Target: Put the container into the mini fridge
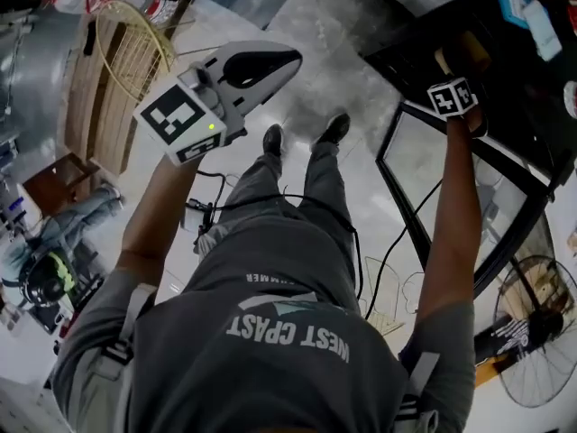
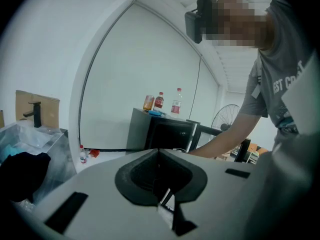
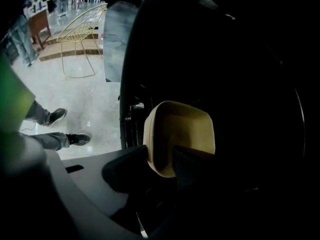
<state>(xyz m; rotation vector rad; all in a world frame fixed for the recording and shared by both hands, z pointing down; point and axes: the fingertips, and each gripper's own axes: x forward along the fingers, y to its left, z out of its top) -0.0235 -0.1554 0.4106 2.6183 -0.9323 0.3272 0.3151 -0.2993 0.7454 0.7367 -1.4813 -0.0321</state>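
The container [image 3: 185,129], tan and with its open top facing the right gripper view, is sitting in the dark inside of the fridge [image 1: 410,61]. The right tool [image 3: 159,155] is reaching in after it with its jaws spread. They are straddling the container's near wall, one jaw outside the wall and the other inside the container. Whether the pads are touching that wall cannot be told in the gloom.

In the head view the right arm [image 1: 451,233] is stretching out to the fridge's opening, and the marker cube [image 1: 451,97] is sitting right at the opening's edge. The glass door [image 1: 424,165] is standing open, swung toward the person and lying just beside that arm.

The left tool [image 1: 279,63] is hanging well apart from the fridge, above the floor [image 1: 361,25], with its jaws pressed together and nothing between them. Its own view is looking across at the fridge, where bottles [image 2: 176,103] are standing on the top and the person's arm is reaching in at the front.

Below, the person's shoes [image 1: 273,139] are standing on the pale floor. A cable [image 1: 397,242] is trailing across the floor near the door. A fan [image 1: 541,332] is standing beyond the door. A yellow wire rack [image 1: 135,43] is standing at the far left.
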